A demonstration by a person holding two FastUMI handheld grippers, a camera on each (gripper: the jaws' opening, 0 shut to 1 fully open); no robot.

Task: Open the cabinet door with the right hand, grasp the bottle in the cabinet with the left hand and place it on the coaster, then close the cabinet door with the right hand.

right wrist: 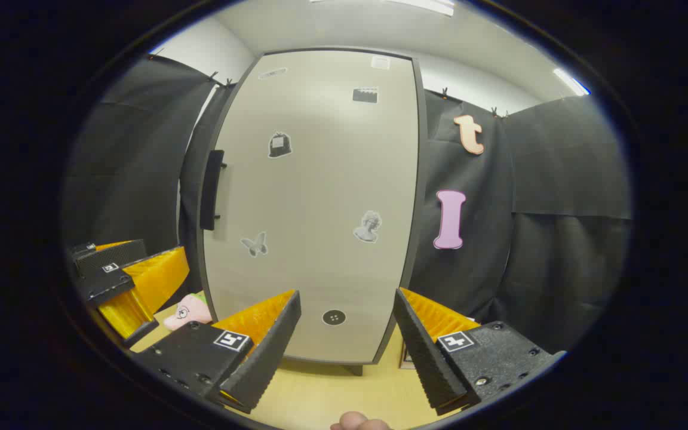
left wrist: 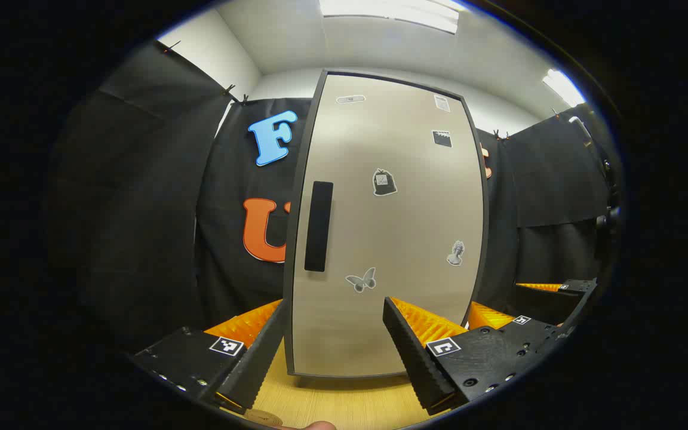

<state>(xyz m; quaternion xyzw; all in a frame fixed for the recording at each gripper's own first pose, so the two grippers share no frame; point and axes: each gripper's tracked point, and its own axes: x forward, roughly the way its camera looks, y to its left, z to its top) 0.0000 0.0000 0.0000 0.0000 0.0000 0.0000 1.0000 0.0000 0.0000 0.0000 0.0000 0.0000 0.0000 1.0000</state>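
You are in a booth walled with black cloth, under a white ceiling with bright light panels, and a pale wooden table lies beneath both tools.

In the left gripper view, the cabinet stands upright on the table straight ahead of you. Its beige door is closed within a dark frame, and a dark vertical handle sits near the door's left edge. Small stickers dot the door, among them a butterfly low down and a bust toward the right. Your left hand-held gripper points at the bottom of the door with its fingers spread well apart and nothing between them. Farther off at the right edge you can see part of the other hand-held gripper. The bottle is not visible with the door closed, and you cannot tell where it stands inside.

In the right gripper view, the same cabinet rises in front of you, door closed, with the handle at its left edge and a round dark sticker near the bottom. Your right hand-held gripper hangs before the lower part of the door, fingers wide apart and empty, clear of the handle. To the left, the left hand-held gripper shows beside the cabinet. Just beside it a small pink item lies flat on the table near the cabinet's lower left corner; what it is you cannot tell. A fingertip shows at the bottom edge.
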